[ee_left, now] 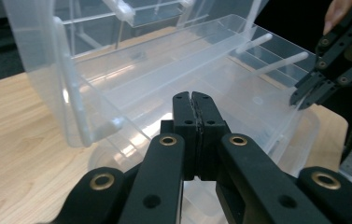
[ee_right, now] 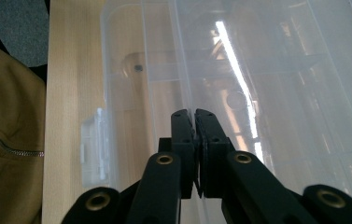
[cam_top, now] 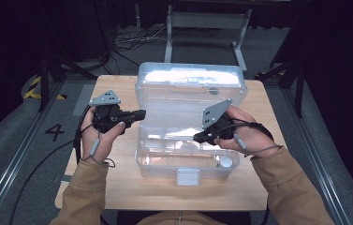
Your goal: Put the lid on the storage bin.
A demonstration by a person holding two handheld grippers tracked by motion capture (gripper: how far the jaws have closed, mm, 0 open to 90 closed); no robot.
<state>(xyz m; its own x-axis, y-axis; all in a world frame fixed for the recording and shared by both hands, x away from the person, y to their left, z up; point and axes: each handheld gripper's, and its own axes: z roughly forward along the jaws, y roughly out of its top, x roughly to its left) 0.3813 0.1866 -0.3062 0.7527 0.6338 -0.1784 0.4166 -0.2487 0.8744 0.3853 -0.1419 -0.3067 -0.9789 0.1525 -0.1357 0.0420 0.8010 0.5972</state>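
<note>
1. The one piece of writing I can read is a digit "4" (cam_top: 55, 131) marked on the grey floor, left of the table (cam_top: 118, 190).
2. I count one clear plastic box (cam_top: 186, 164) on the table, near the middle, with its lid (cam_top: 190, 89) standing open on the far side. One white latch (cam_top: 187, 177) sits on the near wall.
3. Inside the box I see one clear tray (ee_left: 239, 79) with divider ribs, raised above the box floor.
4. One small white round thing (cam_top: 225, 161) lies in the box's near right corner; I cannot tell what it is.
5. I have two grippers. My left gripper (cam_top: 139, 114) sits at the left edge of the box, jaws pressed together; in the left gripper view its tips (ee_left: 194, 98) close on the tray's rim.
6. My right gripper (cam_top: 198, 137) reaches in from the right over the tray; in the right gripper view its jaws (ee_right: 192, 116) are clenched on a thin clear edge of the tray.
7. Each gripper carries one grey three-cornered plate.
</note>
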